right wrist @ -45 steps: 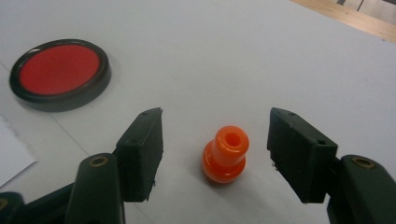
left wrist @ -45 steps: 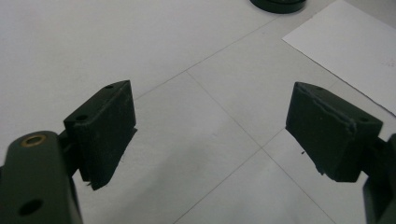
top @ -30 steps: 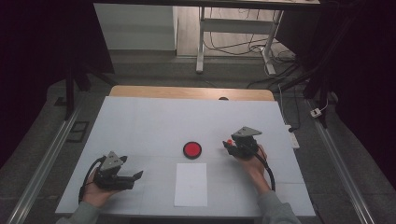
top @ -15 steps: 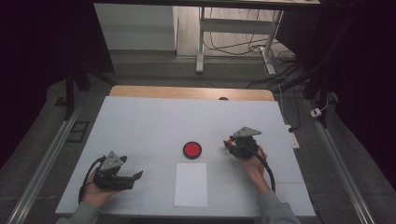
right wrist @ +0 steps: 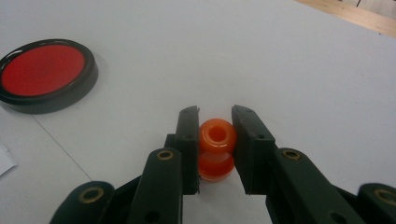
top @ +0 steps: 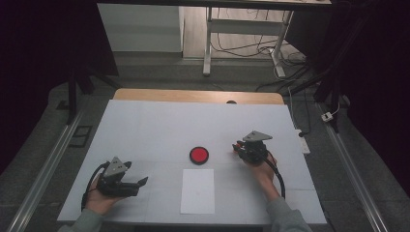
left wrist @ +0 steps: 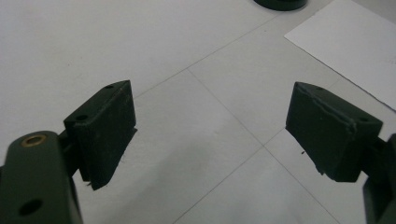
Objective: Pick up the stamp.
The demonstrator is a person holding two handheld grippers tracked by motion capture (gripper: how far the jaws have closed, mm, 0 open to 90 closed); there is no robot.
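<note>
An orange spool-shaped piece (right wrist: pixel 216 140) stands on the white table between the jaws of my right gripper (right wrist: pixel 215 113). The jaws have just been closing, and both pads now press its sides. In the high view the right gripper (top: pixel 240 146) is right of centre, with the orange piece (top: pixel 235 145) at its tip. A round red disc with a black rim (top: pixel 198 154) lies just left of it, also seen as the disc (right wrist: pixel 44 74). My left gripper (top: pixel 141 182) rests at the front left, and the left gripper (left wrist: pixel 210 130) stands open over bare table.
A white sheet of paper (top: pixel 197 190) lies near the front edge between the two hands, with its corner of paper (left wrist: pixel 350 51) ahead of the left jaws. The white table top (top: pixel 159 125) ends in a wooden strip at the far edge.
Both hands have stayed where they were. The right gripper's jaws look drawn in closer around the orange piece.
</note>
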